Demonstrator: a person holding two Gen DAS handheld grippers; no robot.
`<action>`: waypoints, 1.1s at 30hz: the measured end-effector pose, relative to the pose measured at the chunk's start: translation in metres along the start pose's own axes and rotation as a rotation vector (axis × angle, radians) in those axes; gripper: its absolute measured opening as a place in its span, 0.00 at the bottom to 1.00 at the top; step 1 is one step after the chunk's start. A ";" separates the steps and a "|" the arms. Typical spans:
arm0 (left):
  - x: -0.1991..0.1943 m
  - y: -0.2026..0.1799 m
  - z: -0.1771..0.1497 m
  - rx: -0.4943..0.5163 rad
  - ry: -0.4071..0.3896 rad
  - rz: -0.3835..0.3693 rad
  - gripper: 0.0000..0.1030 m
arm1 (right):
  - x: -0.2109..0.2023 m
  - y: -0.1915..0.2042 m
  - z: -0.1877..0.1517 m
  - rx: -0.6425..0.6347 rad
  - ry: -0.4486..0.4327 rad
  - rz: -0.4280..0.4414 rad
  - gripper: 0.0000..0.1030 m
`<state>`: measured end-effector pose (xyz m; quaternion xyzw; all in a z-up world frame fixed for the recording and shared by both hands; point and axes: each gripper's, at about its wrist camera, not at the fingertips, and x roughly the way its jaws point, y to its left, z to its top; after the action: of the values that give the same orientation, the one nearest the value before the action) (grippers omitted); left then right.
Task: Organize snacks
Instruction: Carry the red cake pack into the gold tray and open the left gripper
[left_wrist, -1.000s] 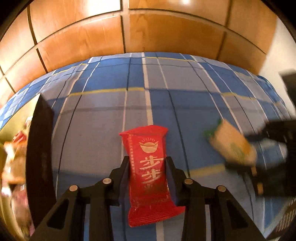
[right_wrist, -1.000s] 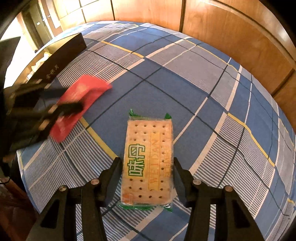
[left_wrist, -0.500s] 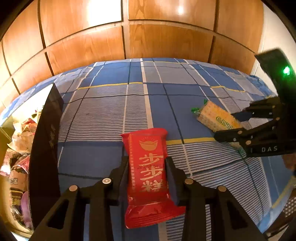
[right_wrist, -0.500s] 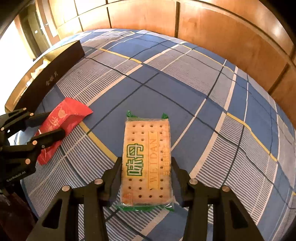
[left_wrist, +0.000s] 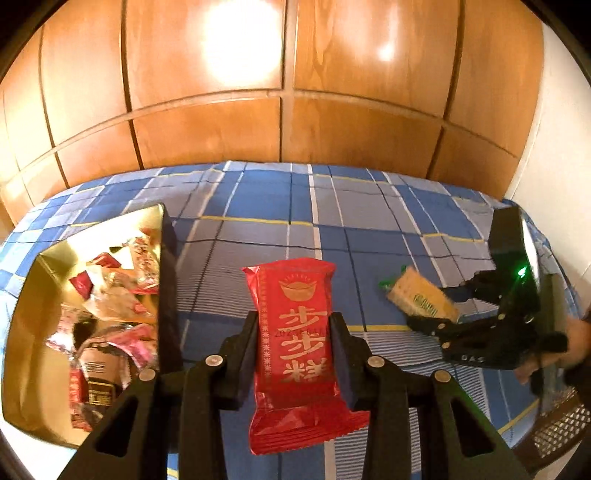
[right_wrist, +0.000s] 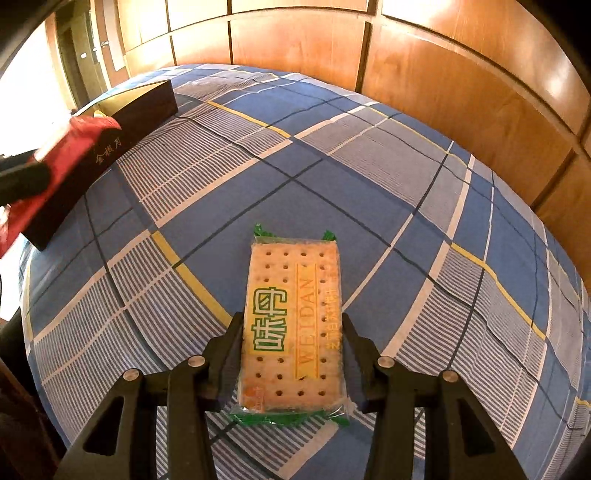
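My left gripper (left_wrist: 293, 321) is shut on a red snack packet (left_wrist: 295, 343) with gold characters and holds it above the bed. The packet also shows blurred at the left of the right wrist view (right_wrist: 55, 155). My right gripper (right_wrist: 293, 325) is shut on a cracker packet (right_wrist: 293, 328) with green ends, held above the blue plaid cloth (right_wrist: 332, 177). From the left wrist view the right gripper (left_wrist: 424, 314) and its cracker packet (left_wrist: 421, 299) are at the right. A dark box with a gold inside (left_wrist: 168, 295) holds several snacks, at the left.
The box's dark side wall (right_wrist: 122, 136) with gold characters stands at the far left of the bed. Wooden wall panels (left_wrist: 280, 125) run behind the bed. A person's hand (left_wrist: 572, 347) is at the right edge. The plaid cloth (left_wrist: 351, 229) spreads between box and right gripper.
My left gripper has lifted and tilted up with the red packet, and the box's inside has come into view at the left. The right gripper keeps the cracker packet and has risen a little.
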<state>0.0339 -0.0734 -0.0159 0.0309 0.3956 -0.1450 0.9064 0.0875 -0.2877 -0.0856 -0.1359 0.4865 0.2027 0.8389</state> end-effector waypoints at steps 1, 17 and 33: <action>-0.003 0.001 0.001 -0.005 -0.001 0.003 0.36 | 0.000 0.000 0.000 -0.001 -0.001 0.000 0.46; -0.026 0.025 -0.006 -0.063 -0.007 0.045 0.36 | 0.000 0.000 -0.001 -0.004 -0.024 -0.005 0.46; -0.026 0.049 -0.011 -0.119 0.004 0.086 0.36 | -0.001 -0.001 -0.002 0.002 -0.029 -0.005 0.46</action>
<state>0.0231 -0.0189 -0.0078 -0.0056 0.4036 -0.0819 0.9112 0.0863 -0.2890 -0.0859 -0.1331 0.4743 0.2022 0.8464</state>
